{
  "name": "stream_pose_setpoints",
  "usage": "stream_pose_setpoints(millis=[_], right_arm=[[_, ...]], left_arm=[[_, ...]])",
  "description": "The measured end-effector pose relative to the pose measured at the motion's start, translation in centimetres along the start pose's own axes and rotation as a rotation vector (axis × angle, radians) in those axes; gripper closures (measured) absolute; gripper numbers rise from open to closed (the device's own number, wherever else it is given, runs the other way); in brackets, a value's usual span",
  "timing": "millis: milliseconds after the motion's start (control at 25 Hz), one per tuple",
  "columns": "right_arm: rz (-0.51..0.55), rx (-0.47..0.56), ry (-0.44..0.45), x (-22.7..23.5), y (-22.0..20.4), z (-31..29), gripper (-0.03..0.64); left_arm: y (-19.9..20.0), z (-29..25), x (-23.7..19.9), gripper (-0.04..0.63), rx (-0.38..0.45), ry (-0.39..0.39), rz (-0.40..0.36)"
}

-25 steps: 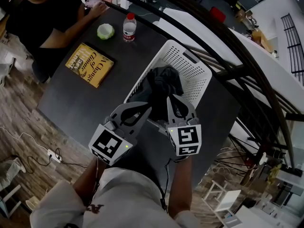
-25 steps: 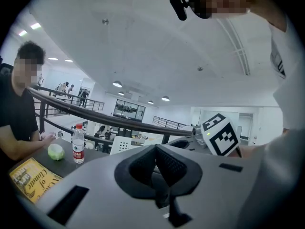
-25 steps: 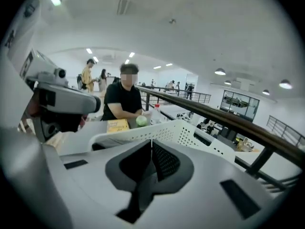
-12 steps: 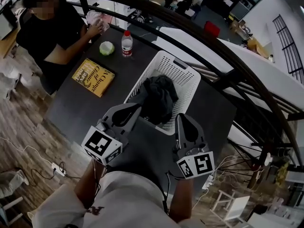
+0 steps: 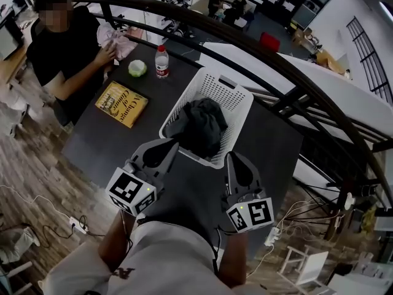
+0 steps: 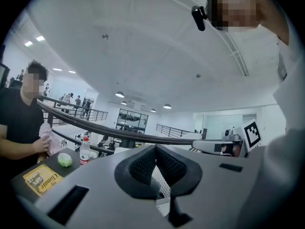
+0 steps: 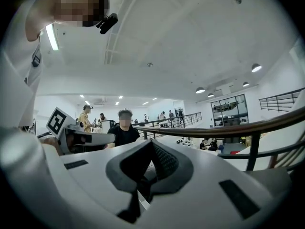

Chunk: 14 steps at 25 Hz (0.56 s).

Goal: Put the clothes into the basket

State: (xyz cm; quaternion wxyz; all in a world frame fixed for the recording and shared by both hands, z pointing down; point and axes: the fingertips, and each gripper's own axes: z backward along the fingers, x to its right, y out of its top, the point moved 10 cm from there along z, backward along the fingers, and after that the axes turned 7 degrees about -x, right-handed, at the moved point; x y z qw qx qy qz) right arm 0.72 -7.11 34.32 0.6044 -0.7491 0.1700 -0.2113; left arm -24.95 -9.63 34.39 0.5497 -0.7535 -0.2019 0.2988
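Already inside the white basket (image 5: 216, 86), the dark clothes (image 5: 199, 123) are seen bunched in a heap, with one fold draped over the basket's near rim. The basket is set on a dark counter (image 5: 104, 143), close to its far right edge and beside a black railing (image 5: 258, 54).

On the near side of the basket both grippers are held above the counter, apart from the clothes. The left gripper (image 5: 171, 145) is pointed toward the basket's near left corner; in the left gripper view its jaws (image 6: 156, 148) are brought together at the tips with nothing caught between them, and only the basket's mesh is glimpsed beyond. The right gripper (image 5: 235, 157) is kept just short of the near right rim, and its jaws (image 7: 151, 143) are likewise pressed together and empty.

Farther left on the counter a yellow book (image 5: 121, 103) is laid flat, and beyond it a water bottle (image 5: 161, 61) with a red cap is stood upright next to a round green object (image 5: 137, 68). At the far left corner a person in a black shirt (image 5: 64, 48) is seated, and a pink cloth (image 5: 115, 37) is held in that person's hands.
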Motion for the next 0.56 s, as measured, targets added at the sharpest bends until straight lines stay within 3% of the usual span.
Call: stream_pose_setpoints(millis=[560], right_arm=[[0.027,-0.010,-0.011,-0.57,0.15,0.59,0.598]], left_arm=[[-0.14,0.67,0.35,0.591,0.002,0.001,-0.006]])
